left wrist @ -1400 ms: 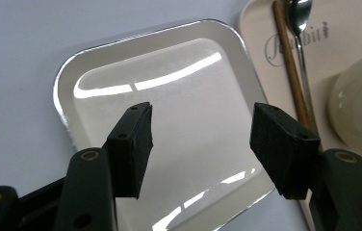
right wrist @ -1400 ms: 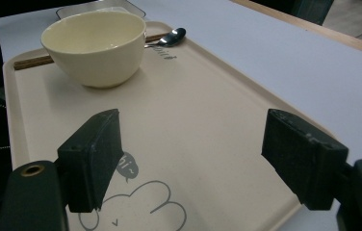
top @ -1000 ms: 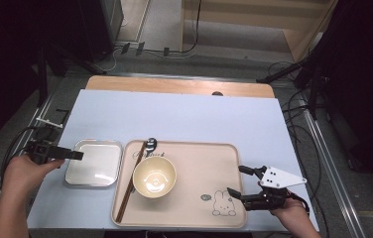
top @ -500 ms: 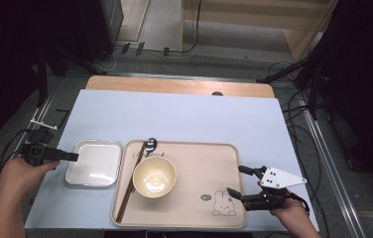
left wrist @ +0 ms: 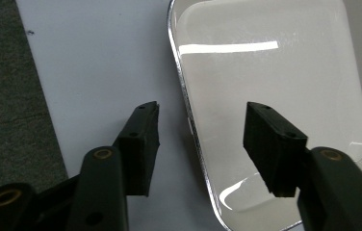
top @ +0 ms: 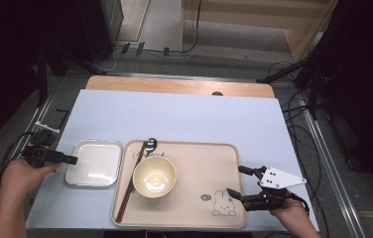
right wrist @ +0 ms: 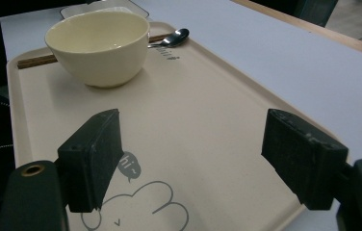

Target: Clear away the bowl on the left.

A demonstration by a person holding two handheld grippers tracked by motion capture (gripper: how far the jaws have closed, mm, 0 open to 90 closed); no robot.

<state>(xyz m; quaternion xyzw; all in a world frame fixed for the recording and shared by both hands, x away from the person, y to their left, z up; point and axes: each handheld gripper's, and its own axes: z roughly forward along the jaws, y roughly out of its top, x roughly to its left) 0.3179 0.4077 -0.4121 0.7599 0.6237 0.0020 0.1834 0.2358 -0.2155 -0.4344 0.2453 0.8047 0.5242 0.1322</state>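
A shallow metal tray lies on the pale blue table cover, left of a beige serving tray. My left gripper is at the metal tray's left edge. Its jaws have just been closing, and in the left gripper view they straddle the tray's rim with gaps on both sides, so it is open. My right gripper is open and low over the beige tray's right end, beside the rabbit print. In the right gripper view nothing sits between the jaws but bare tray.
On the beige tray stand a cream bowl, brown chopsticks along its left side and a spoon at its far edge. A wooden table edge runs along the back, and cables lie on the floor to either side.
The left gripper has edged slightly toward the metal tray's left rim. The right gripper, the bowl and both trays have stayed where they were.
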